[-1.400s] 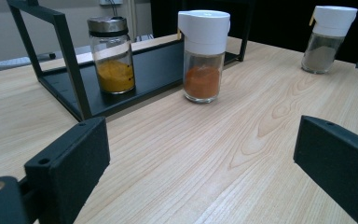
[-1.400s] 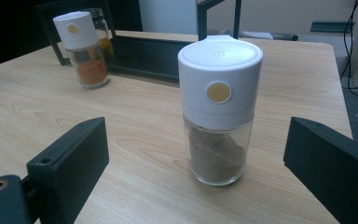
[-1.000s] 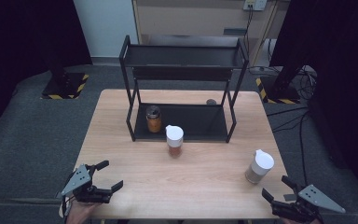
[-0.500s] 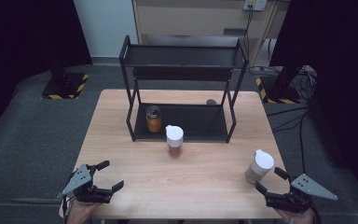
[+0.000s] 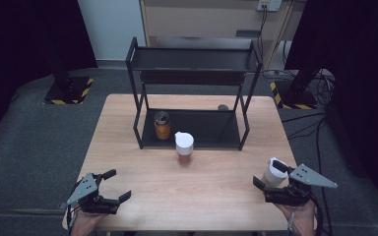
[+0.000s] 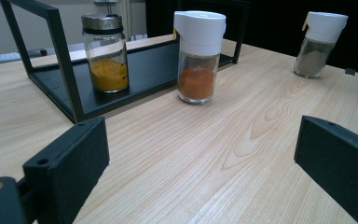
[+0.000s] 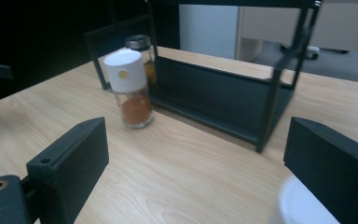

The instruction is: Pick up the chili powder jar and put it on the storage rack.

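Note:
My left gripper [image 5: 118, 185] rests open near the table's front left corner, nothing between its jaws [image 6: 200, 149]. My right gripper [image 5: 271, 178] is open at the front right, its jaws either side of a grey-spice jar [image 5: 274, 172] with a white cap. That cap [image 7: 303, 207] shows low beside the right-hand jaw of the gripper [image 7: 198, 154]; contact cannot be told. A white-capped jar of orange-red spice [image 5: 184, 147] stands just before the black rack [image 5: 192, 59]. A metal-lidded jar of yellow spice [image 5: 162, 125] stands on the rack's lower shelf, at its left.
The two-tier rack takes up the back half of the wooden table [image 5: 216, 191]. A small dark object [image 5: 222, 106] lies behind it. Dark curtains, a cabinet and floor cables surround the table.
My right gripper has moved forward and left up to the grey-spice jar, which now sits between its jaws. The left gripper has stayed put.

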The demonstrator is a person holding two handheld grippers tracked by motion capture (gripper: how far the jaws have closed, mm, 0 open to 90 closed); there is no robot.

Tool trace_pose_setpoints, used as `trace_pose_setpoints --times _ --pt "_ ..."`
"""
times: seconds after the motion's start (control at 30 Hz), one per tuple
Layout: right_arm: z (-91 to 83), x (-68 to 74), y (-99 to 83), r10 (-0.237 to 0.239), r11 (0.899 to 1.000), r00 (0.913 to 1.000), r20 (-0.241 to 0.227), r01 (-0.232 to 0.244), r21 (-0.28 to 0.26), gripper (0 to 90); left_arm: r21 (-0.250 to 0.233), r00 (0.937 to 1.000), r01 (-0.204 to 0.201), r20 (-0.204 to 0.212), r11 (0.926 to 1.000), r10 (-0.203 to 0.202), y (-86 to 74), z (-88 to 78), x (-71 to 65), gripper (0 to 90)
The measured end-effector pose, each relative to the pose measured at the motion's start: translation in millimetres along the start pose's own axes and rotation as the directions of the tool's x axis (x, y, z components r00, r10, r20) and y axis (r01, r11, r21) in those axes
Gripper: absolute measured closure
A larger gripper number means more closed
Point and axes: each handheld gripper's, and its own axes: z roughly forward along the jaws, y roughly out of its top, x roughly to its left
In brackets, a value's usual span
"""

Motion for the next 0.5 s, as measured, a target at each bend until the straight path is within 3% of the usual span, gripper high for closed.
trace_pose_setpoints --times 0.13,0.5 --pt "18.9 5.6 11.3 -0.031 1.000 0.9990 -0.031 0.031 0.004 6.6 0.000 1.0000 0.003 0.002 1.0000 -0.003 -0.1 -0.1 0.4 2.2" --pt "54.8 15.8 28.9 -0.058 0.998 0.9947 -0.085 0.058 0.003 6.6 -0.001 1.0000 0.002 0.006 1.0000 -0.002 0.0 0.3 1.0 2.2"
